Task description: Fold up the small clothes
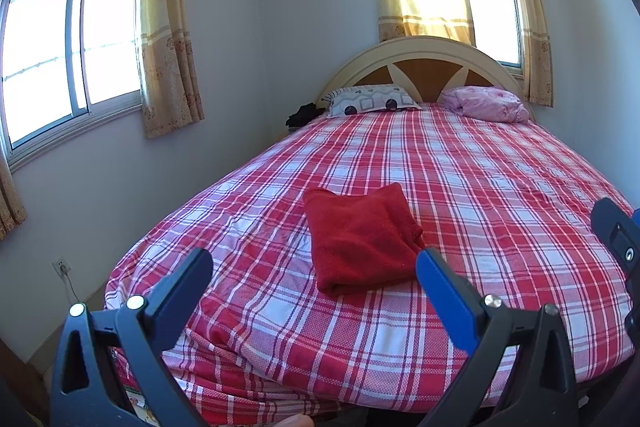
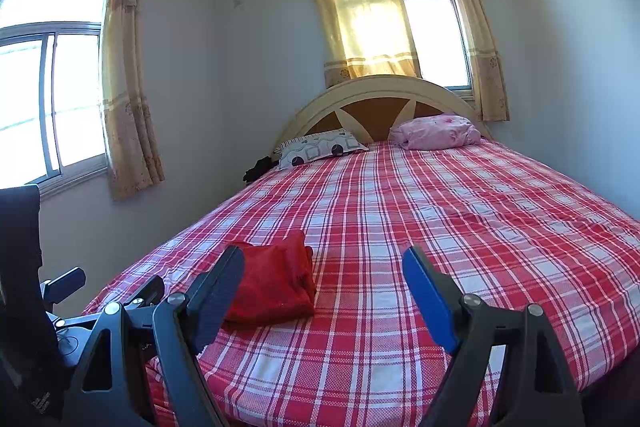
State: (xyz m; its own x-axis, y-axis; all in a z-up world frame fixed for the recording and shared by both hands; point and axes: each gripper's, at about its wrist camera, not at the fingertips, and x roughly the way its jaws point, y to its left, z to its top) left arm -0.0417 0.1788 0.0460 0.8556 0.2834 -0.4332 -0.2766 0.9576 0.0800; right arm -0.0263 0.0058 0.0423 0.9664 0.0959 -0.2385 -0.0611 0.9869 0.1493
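Here, the folded red garment point(image 1: 360, 239) lies on the plaid bed point(image 1: 480, 187) near its foot edge; left gripper point(image 1: 316, 267) and right gripper point(image 2: 324, 267) hover spread, both empty.

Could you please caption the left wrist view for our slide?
Open left gripper faces a folded red garment lying on the plaid bed.

Folded red garment point(image 2: 276, 283) on bed point(image 2: 440, 227) — untouched.
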